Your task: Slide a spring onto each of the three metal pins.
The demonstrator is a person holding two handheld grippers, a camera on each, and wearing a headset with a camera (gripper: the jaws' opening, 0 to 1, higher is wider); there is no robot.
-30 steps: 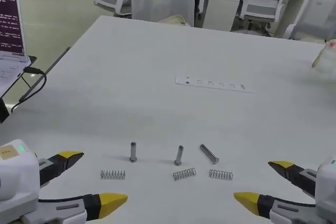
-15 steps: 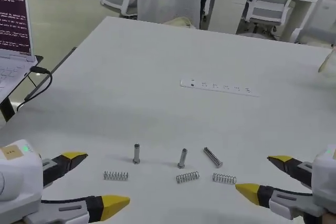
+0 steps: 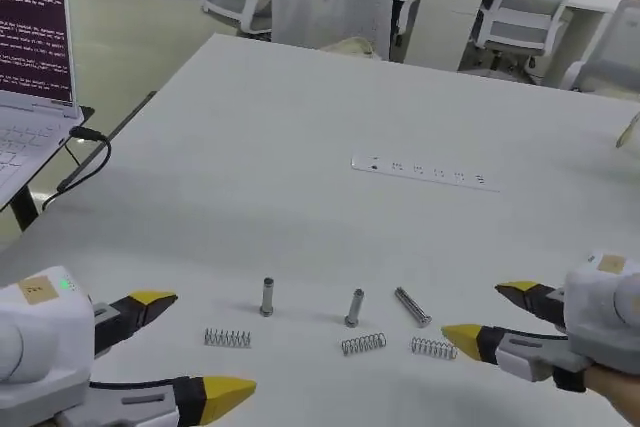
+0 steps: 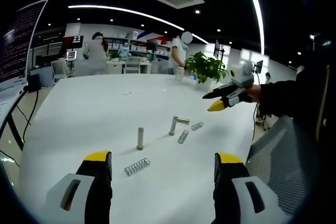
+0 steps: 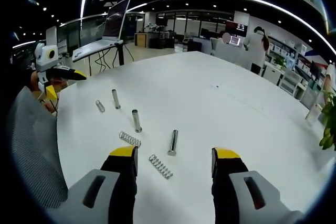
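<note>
right claw (image 3: 472,310) closer; pin (image 3: 412,306) seemingly flat

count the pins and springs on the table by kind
metal pins: 3 (left pin, middle pin, right pin)
springs: 3 (left spring, middle spring, right spring)
total: 6

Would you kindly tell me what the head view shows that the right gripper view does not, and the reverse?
Head view: the purple laptop screen seen from the front, with its lines of pale text.
Right gripper view: a person in white standing by the far desks.
Shared: three silver metal pins, the rightmost lying flat. Three small coil springs lie loose on the white table. The yellow-tipped left gripper and right gripper are both open.
</note>
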